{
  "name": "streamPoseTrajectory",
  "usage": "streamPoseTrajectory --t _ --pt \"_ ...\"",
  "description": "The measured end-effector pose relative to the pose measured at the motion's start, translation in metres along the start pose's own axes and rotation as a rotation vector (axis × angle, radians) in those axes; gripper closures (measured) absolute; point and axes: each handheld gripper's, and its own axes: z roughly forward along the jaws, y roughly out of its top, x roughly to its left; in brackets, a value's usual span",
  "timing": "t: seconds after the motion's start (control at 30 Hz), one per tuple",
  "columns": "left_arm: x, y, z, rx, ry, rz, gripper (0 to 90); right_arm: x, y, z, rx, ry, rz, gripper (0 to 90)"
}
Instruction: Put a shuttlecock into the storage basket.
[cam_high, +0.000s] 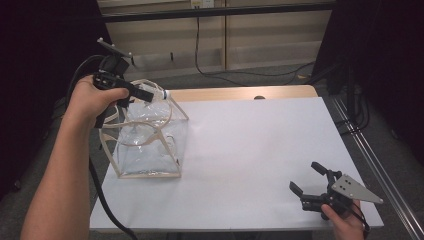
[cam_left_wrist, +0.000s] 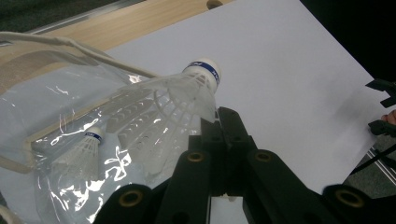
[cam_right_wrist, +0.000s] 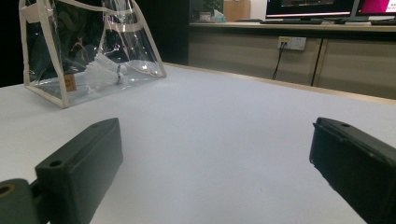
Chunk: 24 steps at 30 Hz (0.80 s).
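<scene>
A clear plastic tote bag (cam_high: 150, 145) with cream trim and handles stands on the left of the white table (cam_high: 250, 150). My left gripper (cam_high: 145, 93) hovers over the bag's open top, shut on the skirt of a white shuttlecock (cam_left_wrist: 163, 112) whose cork tip with a blue band (cam_left_wrist: 204, 70) points away from the jaws. A second shuttlecock (cam_left_wrist: 86, 147) lies on the bag's floor, also seen through the bag wall as the shuttlecock (cam_right_wrist: 105, 70). My right gripper (cam_high: 307, 180) rests open near the table's front right corner, nothing between its jaws.
A wooden strip (cam_high: 240, 93) runs along the table's far edge. Black curtains flank both sides, and cables hang by the cabinets (cam_high: 225, 35) behind. Monitors (cam_right_wrist: 308, 7) stand on a counter in the right gripper view.
</scene>
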Motion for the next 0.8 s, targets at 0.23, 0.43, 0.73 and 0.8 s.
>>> streamPoseTrajectory --t 0.23,0.43,0.73,0.8 --pt "0.006 -0.003 -0.004 0.004 0.010 -0.010 90.0 0.000 0.000 0.000 0.001 -0.001 0.002 2.4" --pt "0.013 -0.008 -0.004 0.013 0.025 -0.025 90.0 0.000 0.000 0.000 0.002 0.001 0.002 2.3" --pt "0.018 -0.013 0.000 0.028 0.027 -0.028 90.0 0.000 0.000 0.000 0.003 -0.002 0.000 2.3" --pt "0.019 -0.014 0.000 0.037 0.026 -0.030 90.0 0.000 0.000 0.001 0.003 -0.001 0.000 2.4"
